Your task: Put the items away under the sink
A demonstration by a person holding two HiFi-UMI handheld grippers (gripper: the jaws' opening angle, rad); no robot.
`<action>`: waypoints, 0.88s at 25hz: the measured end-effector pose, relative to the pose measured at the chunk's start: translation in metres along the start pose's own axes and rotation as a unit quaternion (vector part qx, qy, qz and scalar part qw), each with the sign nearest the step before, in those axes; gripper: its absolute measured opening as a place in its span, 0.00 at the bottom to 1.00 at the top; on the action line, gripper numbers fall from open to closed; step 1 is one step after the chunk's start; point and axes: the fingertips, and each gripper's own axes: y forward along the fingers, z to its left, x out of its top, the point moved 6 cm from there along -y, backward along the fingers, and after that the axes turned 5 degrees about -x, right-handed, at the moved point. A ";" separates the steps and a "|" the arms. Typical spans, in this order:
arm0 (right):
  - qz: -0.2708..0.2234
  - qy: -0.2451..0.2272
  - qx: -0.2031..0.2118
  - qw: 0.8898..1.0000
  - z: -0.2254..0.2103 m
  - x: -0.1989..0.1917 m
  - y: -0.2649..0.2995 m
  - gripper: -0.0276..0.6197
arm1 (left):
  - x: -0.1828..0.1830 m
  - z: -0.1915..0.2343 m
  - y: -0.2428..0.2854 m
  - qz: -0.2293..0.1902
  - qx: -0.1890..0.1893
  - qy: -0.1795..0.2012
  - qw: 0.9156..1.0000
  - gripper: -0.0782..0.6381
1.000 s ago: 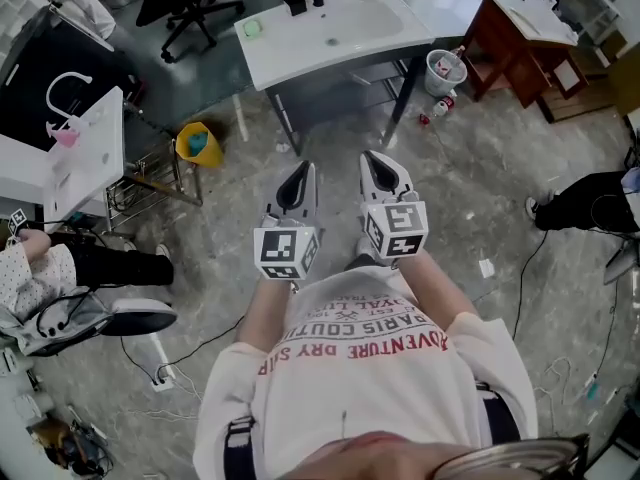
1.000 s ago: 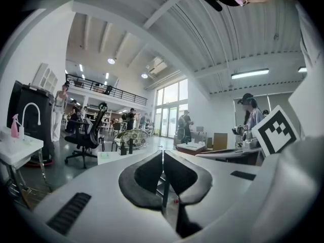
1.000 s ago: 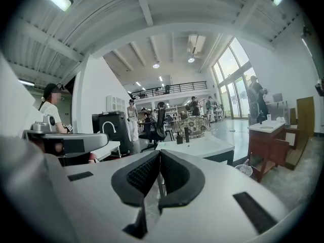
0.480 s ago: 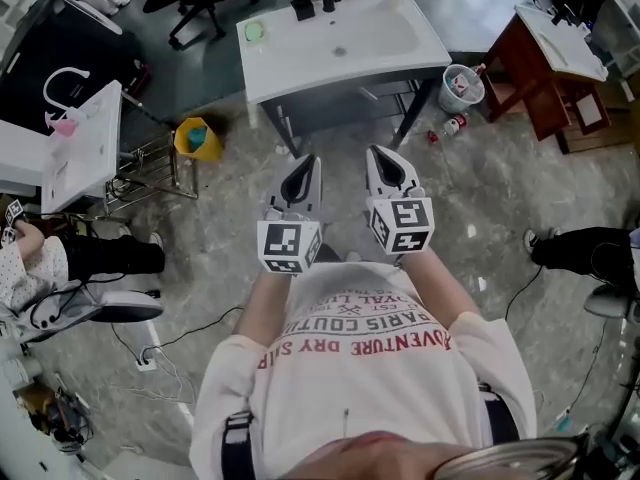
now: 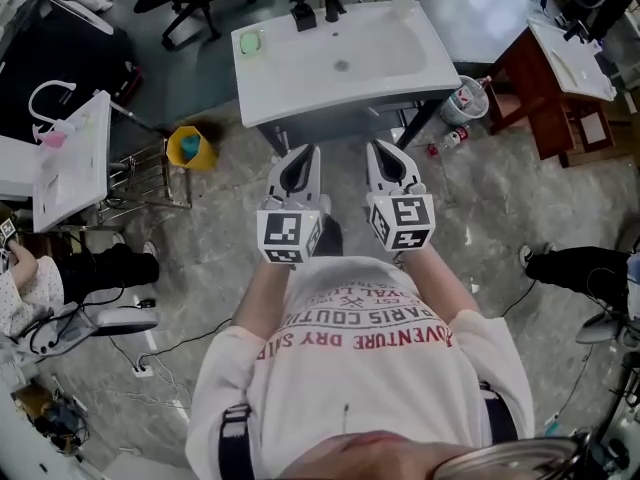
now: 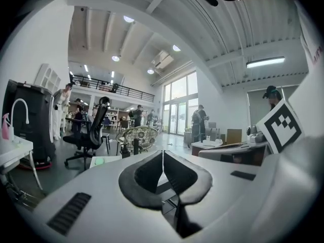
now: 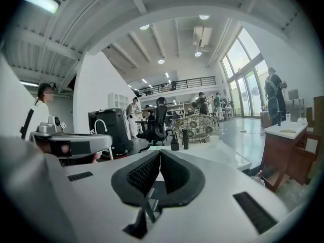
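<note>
Left gripper (image 5: pixel 303 154) and right gripper (image 5: pixel 379 150): fingers (image 6: pixel 146 176) pressed together, nothing held, near the sink (image 5: pixel 330 80) front. Judgement: spread fingers before reaching for anything to stow.

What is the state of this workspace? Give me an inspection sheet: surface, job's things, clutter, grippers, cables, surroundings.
Surface: white sink, basin bare; black faucet at its back rim.
Job's things: dark dispenser bottle and green item on the sink top; nothing held; the space under the sink is mostly hidden by its top.
Clutter: yellow bucket, white bin and a bottle on the floor.
Grippers: left gripper and right gripper both shut, empty, pointing toward the sink.
Cables: black cable and power strip on the floor, left of the person.
Surroundings: second sink at left, wooden table at right, people nearby.
</note>
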 end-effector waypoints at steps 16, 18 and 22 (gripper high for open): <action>-0.001 -0.004 -0.032 0.999 -0.019 0.054 0.230 0.08 | 0.040 0.181 0.162 -0.007 -0.017 -0.006 1.000 0.15; 0.004 -0.002 -0.033 0.999 -0.021 0.055 0.251 0.08 | 0.040 0.197 0.174 -0.006 -0.013 -0.008 1.000 0.15; 0.013 -0.006 -0.025 1.000 -0.023 0.059 0.283 0.08 | 0.035 0.217 0.189 0.005 -0.001 -0.023 1.000 0.15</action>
